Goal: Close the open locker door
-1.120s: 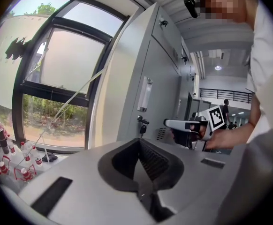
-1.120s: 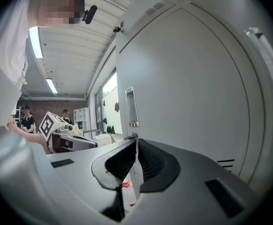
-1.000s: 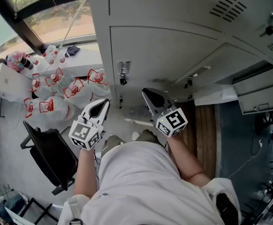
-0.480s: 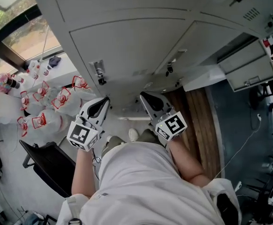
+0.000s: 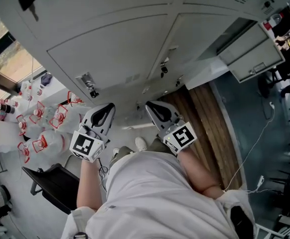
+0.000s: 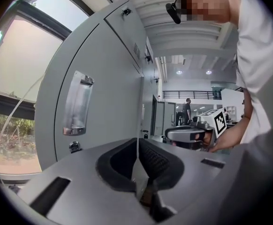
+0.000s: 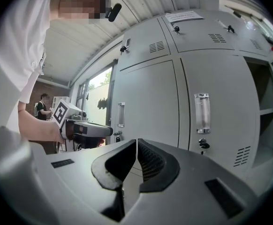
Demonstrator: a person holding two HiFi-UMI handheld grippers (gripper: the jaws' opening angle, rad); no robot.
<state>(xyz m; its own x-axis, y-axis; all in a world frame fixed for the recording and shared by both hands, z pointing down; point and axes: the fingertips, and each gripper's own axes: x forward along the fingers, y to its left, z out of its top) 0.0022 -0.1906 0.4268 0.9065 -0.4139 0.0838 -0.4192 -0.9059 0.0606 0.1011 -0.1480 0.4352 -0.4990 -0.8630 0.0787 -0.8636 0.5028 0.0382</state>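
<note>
1. Step in hand: the approach. The left gripper (image 5: 105,111) and right gripper (image 5: 154,107) both point level at the closed locker fronts (image 5: 110,49), their fingers (image 7: 154,163) clenched together on nothing.
2. The open locker door (image 5: 249,51) stands swung out, well to the right of both grippers and untouched. Its compartment (image 7: 263,93) shows at the edge of the right gripper view.
3. The next move likely calls for turning right, setting the right gripper against the door's outer face, and pushing it shut.
</note>
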